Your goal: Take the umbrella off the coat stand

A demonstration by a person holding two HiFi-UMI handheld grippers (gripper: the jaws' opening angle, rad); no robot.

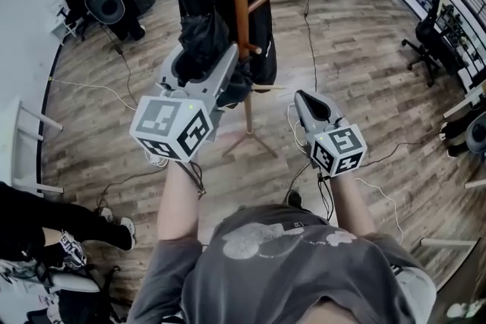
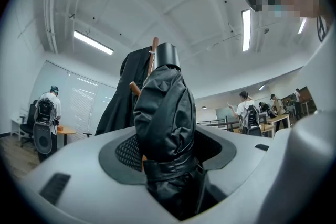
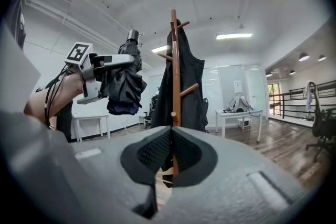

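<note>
Umbrella (image 1: 196, 7) looks light and floppy; my left gripper (image 1: 203, 66) clamps its strapped middle, centre frame, while right gripper (image 1: 304, 97) sits closed, empty.

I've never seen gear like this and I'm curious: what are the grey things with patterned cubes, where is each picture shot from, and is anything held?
No robot here: a person holds a two-jaw gripper in each hand; the cubes belong to them. One picture comes from a camera on the person's head, looking down; the other two from cameras riding on the grippers. The left gripper is clamped on a folded black umbrella, held in the air beside the wooden coat stand, where a black coat hangs. The right gripper is shut and empty. Below is a wooden floor.
</note>
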